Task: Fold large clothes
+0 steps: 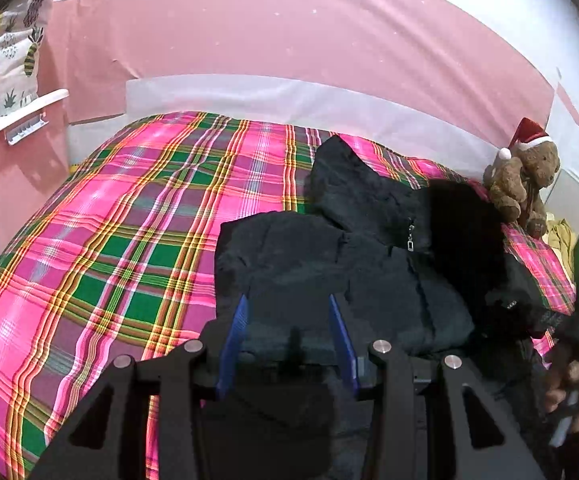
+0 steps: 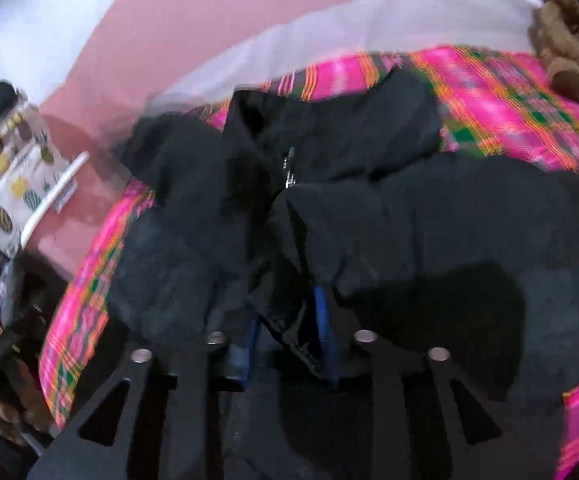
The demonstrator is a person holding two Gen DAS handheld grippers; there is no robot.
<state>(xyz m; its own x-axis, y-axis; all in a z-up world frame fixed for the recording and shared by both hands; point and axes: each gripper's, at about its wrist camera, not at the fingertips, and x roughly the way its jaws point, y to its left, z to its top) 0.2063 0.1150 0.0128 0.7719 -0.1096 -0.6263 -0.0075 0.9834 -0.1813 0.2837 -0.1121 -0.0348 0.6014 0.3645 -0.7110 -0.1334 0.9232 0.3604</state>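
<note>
I'm mid-fold on the black jacket [image 1: 369,264], which lies on the right half of the plaid bed [image 1: 101,240]: my left tool [image 1: 287,312] hangs spread above the near hem, gripping nothing. My right tool [image 2: 287,312] seems, through the blur, to pinch a fold of jacket cloth between its 2 fingers. Next I'd carry that fold across and lay it flat.

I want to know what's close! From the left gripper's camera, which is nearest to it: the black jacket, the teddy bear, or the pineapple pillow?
1. Black jacket: right under the left gripper.
2. Teddy bear: far right, at the bed's edge.
3. Pineapple pillow: far left, beyond the bed.

The bear and pillow are a close call.
</note>
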